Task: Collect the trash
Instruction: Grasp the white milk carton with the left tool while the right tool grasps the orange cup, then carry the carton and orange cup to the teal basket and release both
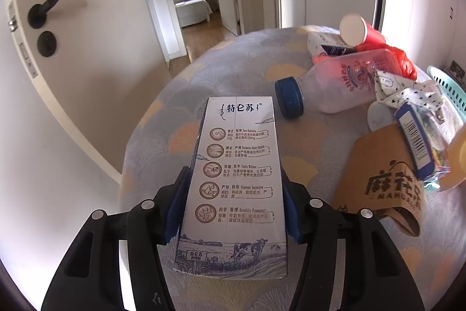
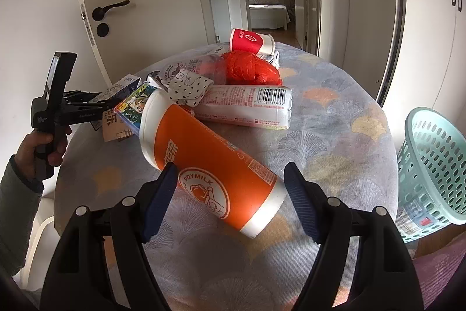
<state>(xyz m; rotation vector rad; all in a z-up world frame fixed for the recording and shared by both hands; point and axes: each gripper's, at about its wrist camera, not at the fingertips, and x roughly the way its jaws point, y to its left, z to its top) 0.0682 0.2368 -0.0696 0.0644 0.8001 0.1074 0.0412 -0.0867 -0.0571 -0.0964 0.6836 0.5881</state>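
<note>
Blue-padded left hand-held gripper (image 1: 233, 212) pinches milk carton (image 1: 236, 185); right hand-held gripper (image 2: 230, 194) spread wide.

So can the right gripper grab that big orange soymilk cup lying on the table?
Probably yes. The right gripper is open, the tall orange paper soymilk cup lies between its fingers, and nothing blocks it.

Two close wrist views over one patterned table (image 1: 233, 72), both facing the doorway, sharing the trash pile (image 2: 241, 77).
</note>
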